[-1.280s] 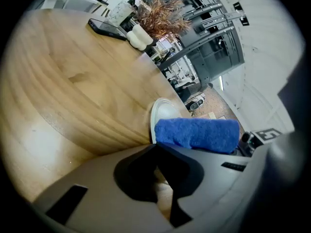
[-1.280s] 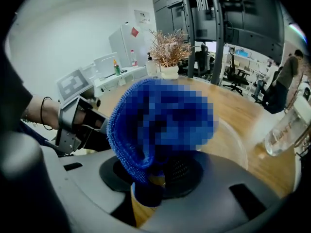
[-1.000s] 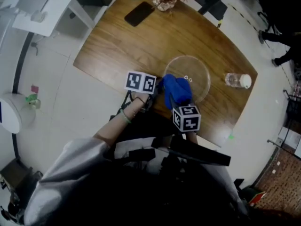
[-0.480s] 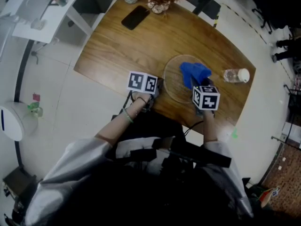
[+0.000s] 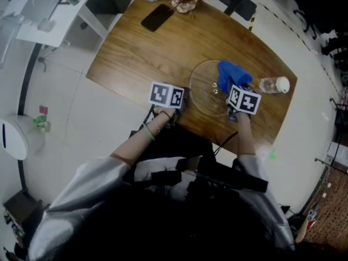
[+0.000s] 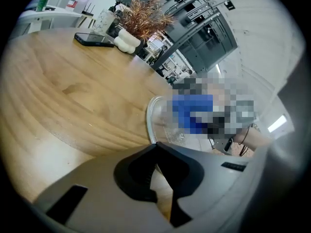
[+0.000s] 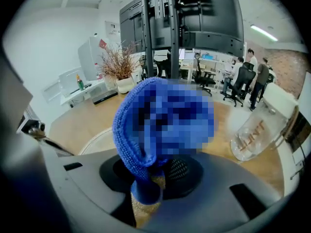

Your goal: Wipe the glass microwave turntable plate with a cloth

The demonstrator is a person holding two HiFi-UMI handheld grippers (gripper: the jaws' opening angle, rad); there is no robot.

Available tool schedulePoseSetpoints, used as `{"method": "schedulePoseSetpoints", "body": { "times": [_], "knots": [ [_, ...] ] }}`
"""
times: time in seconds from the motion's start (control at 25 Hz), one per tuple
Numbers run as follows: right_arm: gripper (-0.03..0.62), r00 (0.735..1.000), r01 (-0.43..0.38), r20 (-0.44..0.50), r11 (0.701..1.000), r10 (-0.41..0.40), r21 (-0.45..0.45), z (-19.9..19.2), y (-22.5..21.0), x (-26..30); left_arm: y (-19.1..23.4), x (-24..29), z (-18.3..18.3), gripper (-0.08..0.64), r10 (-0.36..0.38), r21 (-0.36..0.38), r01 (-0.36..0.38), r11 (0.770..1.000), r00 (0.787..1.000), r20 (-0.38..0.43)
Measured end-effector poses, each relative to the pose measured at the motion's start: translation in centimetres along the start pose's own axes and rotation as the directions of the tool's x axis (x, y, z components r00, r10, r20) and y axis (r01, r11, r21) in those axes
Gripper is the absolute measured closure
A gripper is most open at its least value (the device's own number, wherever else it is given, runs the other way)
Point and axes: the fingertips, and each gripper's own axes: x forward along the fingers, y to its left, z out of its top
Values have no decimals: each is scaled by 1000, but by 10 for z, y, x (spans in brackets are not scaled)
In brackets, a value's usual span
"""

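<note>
My left gripper (image 6: 155,147) is clenched tight at the near-left rim of the glass turntable plate (image 5: 204,88), which lies on the wooden bench (image 5: 163,48). Whether it pinches the glass, I can't quite tell. My right gripper (image 7: 146,191) grasps the blue cloth (image 5: 232,74) over the plate's right side.

Clear glass plate (image 5: 204,88) flat on table (image 5: 136,48), blue cloth (image 5: 232,74) bunched on it
</note>
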Motion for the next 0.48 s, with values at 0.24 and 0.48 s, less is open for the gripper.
{"method": "schedulePoseSetpoints", "body": {
  "times": [0.24, 0.48],
  "knots": [
    [476, 998, -66, 15, 996, 65, 55, -49, 35, -28, 0, 0, -1, 568, 18, 30, -17, 999, 1000, -6],
    [476, 992, -123, 20, 989, 121, 87, -92, 69, -62, -3, 1, -5, 568, 26, 81, -23, 996, 999, -32]
  ]
}}
